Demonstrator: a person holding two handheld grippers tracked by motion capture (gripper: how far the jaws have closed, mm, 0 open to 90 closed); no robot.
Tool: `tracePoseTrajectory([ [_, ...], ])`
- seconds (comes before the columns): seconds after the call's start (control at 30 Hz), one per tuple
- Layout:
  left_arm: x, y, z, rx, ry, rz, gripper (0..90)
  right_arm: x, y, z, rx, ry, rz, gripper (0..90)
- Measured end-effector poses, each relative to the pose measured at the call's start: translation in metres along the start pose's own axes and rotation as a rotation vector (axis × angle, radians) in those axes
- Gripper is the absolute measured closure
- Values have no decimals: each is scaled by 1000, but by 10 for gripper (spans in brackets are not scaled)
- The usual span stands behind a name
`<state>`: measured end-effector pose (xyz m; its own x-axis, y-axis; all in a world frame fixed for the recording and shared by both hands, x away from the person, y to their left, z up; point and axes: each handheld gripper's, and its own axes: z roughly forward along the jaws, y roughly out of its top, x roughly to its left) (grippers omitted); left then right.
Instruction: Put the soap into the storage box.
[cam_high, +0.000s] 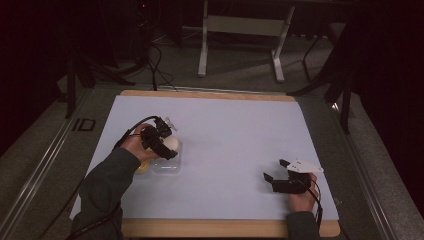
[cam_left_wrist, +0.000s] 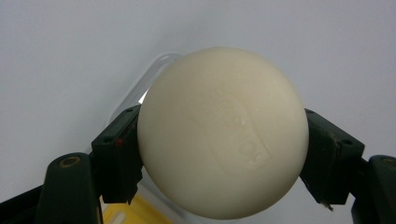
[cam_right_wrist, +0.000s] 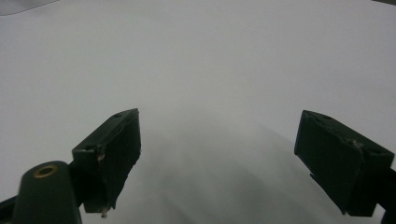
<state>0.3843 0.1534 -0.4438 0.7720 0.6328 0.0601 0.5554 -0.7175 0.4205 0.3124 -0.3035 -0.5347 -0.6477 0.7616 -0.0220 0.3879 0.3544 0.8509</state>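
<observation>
**Soap bar clamped in the left gripper over a clear tray**

The soap bar (cam_left_wrist: 223, 133), a cream-white rounded cake with a stamped mark on its face, sits clenched between the two black fingers (cam_left_wrist: 116, 154) of the left gripper (cam_high: 167, 142). Both pads press on its sides, as the left gripper view shows. In the high view the soap (cam_high: 172, 143) hangs just above a clear plastic tray (cam_high: 167, 166) that lies on the left part of the desk (cam_high: 235, 125). A yellow piece (cam_high: 142, 168) shows at the near left edge of the tray, partly behind the hand, and again under the soap in the left gripper view (cam_left_wrist: 128, 212).

Nearer the person, at the right, the right gripper (cam_high: 276, 170) rests low over the white desk top, well apart from the tray. Its fingers (cam_right_wrist: 109, 149) are released, spread wide with only bare desk surface between them.

Beyond the desk lie grey floor, cables and the legs of a metal frame (cam_high: 202, 50).
</observation>
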Motion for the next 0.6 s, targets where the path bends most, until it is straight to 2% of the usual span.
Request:
tracePoseTrajectory([
  [0.33,13,-15,-8,5,22,-39,253,0,0,0,1,-1,-1,143],
  [0.5,15,-18,-10,5,25,-47,253,0,0,0,2,-1,-2,143],
  [0.6,20,-25,-13,5,30,-68,253,0,0,0,2,-1,-2,143],
])
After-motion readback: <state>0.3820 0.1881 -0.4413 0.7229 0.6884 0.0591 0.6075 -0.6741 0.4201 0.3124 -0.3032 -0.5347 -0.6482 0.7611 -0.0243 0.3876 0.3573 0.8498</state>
